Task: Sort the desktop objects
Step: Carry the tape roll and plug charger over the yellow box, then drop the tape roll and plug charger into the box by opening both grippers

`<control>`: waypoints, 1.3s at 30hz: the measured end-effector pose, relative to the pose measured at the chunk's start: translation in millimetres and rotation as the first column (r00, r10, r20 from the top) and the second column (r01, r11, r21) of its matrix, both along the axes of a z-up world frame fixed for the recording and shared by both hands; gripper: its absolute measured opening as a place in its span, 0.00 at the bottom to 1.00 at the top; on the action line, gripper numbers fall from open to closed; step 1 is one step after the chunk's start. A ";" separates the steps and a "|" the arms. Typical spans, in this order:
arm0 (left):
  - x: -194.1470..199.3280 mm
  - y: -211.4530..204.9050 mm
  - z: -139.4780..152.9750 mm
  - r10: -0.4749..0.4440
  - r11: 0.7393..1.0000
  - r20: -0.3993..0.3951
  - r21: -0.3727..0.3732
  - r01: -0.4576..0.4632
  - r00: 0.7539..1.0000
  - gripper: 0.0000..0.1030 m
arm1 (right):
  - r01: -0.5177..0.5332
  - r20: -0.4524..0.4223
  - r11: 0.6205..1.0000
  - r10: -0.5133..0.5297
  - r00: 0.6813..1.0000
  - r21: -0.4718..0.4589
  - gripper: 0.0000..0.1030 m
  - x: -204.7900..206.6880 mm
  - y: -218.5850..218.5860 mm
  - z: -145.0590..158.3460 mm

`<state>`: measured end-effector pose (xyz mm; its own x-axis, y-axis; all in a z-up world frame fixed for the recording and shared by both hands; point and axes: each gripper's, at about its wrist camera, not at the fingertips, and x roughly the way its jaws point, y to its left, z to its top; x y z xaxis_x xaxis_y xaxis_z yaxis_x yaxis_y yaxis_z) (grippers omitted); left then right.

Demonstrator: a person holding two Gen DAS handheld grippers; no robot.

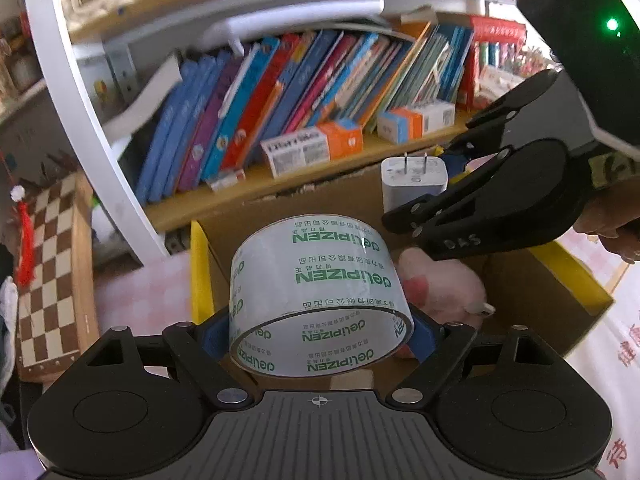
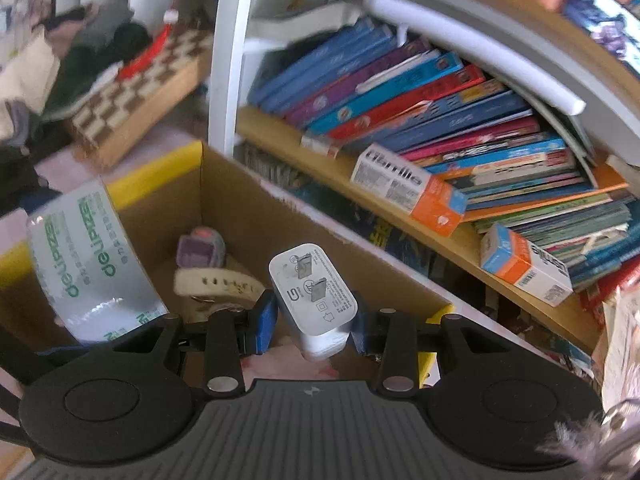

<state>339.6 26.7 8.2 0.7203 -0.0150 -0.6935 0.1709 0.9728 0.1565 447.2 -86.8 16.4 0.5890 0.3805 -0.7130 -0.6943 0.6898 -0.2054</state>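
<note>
Two things are in my grip at once, both held over the open cardboard box (image 1: 520, 280) with the yellow-edged flaps. My left gripper (image 1: 320, 332) is closed on the roll of clear tape (image 1: 320, 296), its blue pads pressing the roll's outer sides near the bottom rim, so the roll juts forward from the jaws above the box's near-left corner. My right gripper (image 2: 312, 328) is closed on the white charger plug (image 2: 312, 288), pinched at its lower body, prongs facing up and away from me, hanging over the middle of the box.

I judge the tape roll light but slick on its glossy film; the hollow ring could flex or rotate if squeezed hard, so a hold across the full width is safer than one at the rim. The charger looks stiff, smooth-sided and fairly dense for its size, and its flat faces suit the pads well.

Inside the box lie a pink plush toy (image 1: 440, 288) and a wristwatch (image 2: 204, 256) with a pale strap. A bookshelf (image 2: 360, 152) stands just behind.
</note>
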 end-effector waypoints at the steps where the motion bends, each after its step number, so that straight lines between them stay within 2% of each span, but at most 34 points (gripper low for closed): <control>1: 3.5 -0.6 -2.0 -0.004 1.000 -0.013 0.006 0.004 1.000 0.84 | -0.007 -0.010 1.000 0.007 1.000 -0.011 0.35 3.3 2.5 -3.2; 9: 23.0 -2.0 -13.4 -0.012 1.000 -0.083 0.016 0.013 0.996 0.84 | -0.040 -0.075 0.995 0.033 0.997 -0.095 0.35 26.4 18.1 -27.3; 18: 33.0 -2.9 -21.0 -0.028 0.999 -0.152 0.019 0.032 0.988 0.85 | -0.060 -0.113 0.989 0.045 0.993 -0.136 0.35 36.0 25.9 -35.7; 26: 35.8 -5.3 -21.4 -0.028 0.999 -0.157 0.038 0.034 0.987 0.86 | -0.059 -0.127 0.988 0.041 0.991 -0.143 0.32 38.6 26.8 -38.0; 27: 36.5 -5.6 -21.9 -0.025 0.998 -0.153 0.045 0.032 0.988 0.86 | -0.057 -0.121 0.989 0.040 0.992 -0.140 0.33 38.1 26.6 -37.3; 31: 33.2 -6.2 -19.4 -0.022 0.998 -0.135 0.060 0.031 0.991 0.89 | -0.044 -0.089 0.992 0.033 0.995 -0.121 0.51 35.6 24.6 -33.6; 37: 20.5 -6.1 -4.7 -0.019 0.997 -0.063 0.078 0.023 0.998 0.92 | -0.008 -0.044 0.999 0.006 0.999 -0.052 0.73 30.5 13.3 -15.3; 39: 15.4 -5.5 2.1 -0.016 0.997 -0.032 0.074 0.018 0.999 0.93 | -0.008 -0.025 1.000 0.007 1.000 -0.026 0.75 26.1 10.1 -6.3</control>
